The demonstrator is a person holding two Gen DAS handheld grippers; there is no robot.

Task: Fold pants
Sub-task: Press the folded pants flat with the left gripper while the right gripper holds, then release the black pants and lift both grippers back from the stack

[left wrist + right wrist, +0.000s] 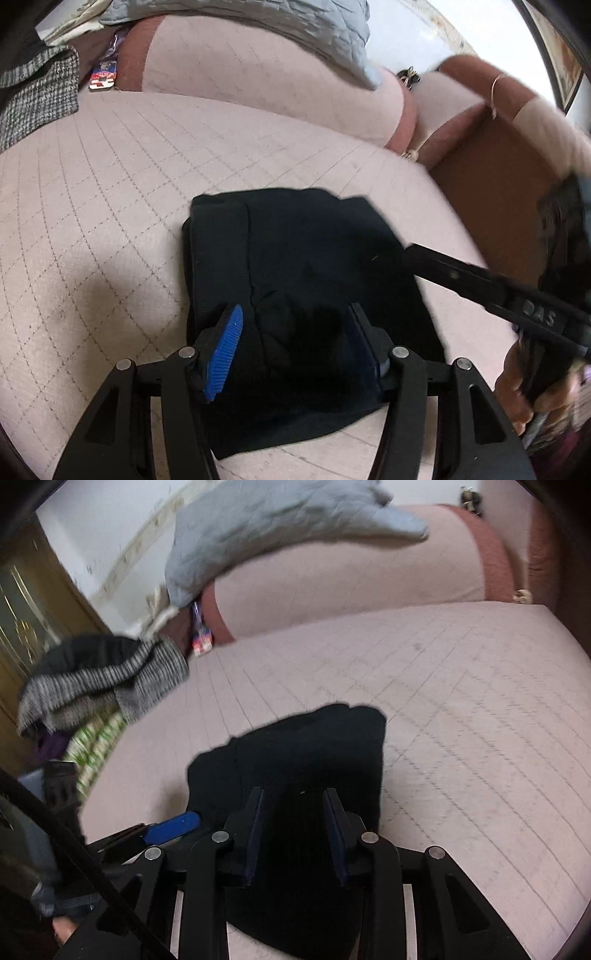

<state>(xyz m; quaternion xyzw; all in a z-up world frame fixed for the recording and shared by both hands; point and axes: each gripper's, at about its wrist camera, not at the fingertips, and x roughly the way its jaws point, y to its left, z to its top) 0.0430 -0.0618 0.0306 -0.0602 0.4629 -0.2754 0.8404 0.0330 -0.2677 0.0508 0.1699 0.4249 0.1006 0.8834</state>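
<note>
The dark navy pants (303, 280) lie folded into a compact bundle on the pink quilted sofa seat (110, 206). My left gripper (295, 332) is open, its blue-padded fingers (225, 350) spread just above the near part of the bundle. My right gripper (295, 812) is open too, its jaws standing apart over the pants (310, 760) from the other side. The right gripper's black finger (461, 273) also shows in the left wrist view, reaching in over the bundle's right edge. Neither gripper holds cloth.
A grey quilted blanket (266, 528) drapes over the sofa back. A grey checked garment (103, 679) and other clothes are piled at the seat's left end. The sofa's brown armrest (491, 184) bounds the right side. A small colourful packet (201, 638) sits in the back crease.
</note>
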